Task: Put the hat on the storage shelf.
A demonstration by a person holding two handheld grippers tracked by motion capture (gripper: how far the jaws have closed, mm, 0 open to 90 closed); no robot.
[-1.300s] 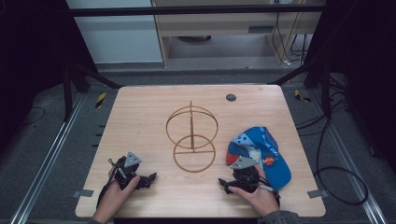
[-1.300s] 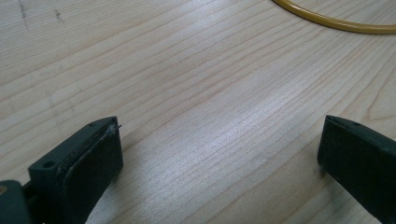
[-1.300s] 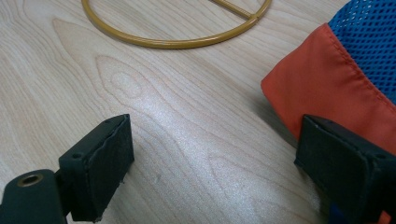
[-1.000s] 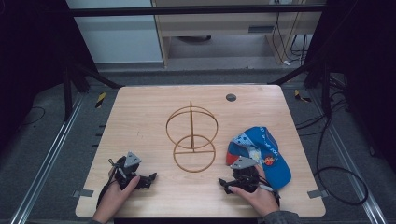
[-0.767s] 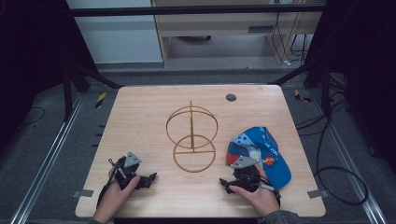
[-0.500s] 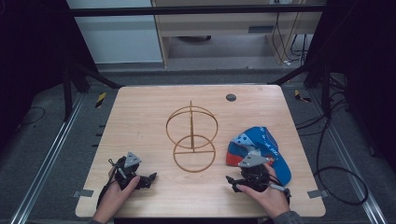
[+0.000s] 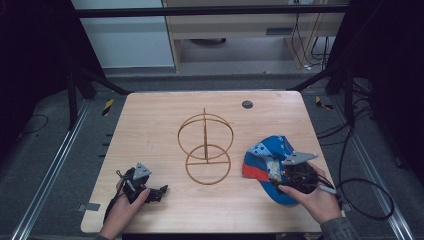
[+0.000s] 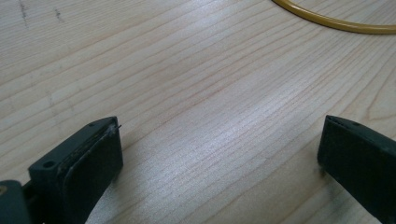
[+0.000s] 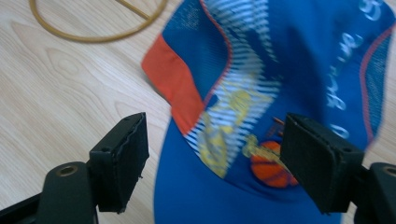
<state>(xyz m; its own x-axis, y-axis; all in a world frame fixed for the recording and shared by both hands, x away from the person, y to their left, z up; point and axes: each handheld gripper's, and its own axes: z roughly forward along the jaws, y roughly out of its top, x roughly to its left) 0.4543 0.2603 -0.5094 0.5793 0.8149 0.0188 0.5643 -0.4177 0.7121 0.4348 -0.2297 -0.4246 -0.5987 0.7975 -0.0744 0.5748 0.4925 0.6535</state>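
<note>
The work was at its very start. The blue cap (image 7: pixel 272 165) lay flat on the table (image 7: pixel 150 120) at its near right, just right of the gold wire stand (image 7: pixel 205 148), which stood bare at the middle; a likely aim was to hang the cap on that stand, and neither lifting nor carrying was yet done.

The right gripper (image 7: pixel 280 175) hovered over the cap's near part. In the right gripper view its jaws stood apart above the printed cloth (image 9: pixel 261 93), one over the wood beside the orange band (image 9: pixel 180 88), the other over the blue panel, and the pads did not press on anything. So the cap was not gripped.

The left gripper (image 7: pixel 150 187) rested at the near left of the table, well apart from the cap; in the left gripper view its jaws were wide open over bare wood (image 8: pixel 210 116), with only an arc of the stand's base ring (image 8: pixel 336 23) at the far edge.

Compared with the earliest frame, the right hand had gone from the near edge rightward onto the cap, and its jaws had just been closing somewhat, with the cap beneath them. The left hand, the stand and the cap lay as before.
</note>
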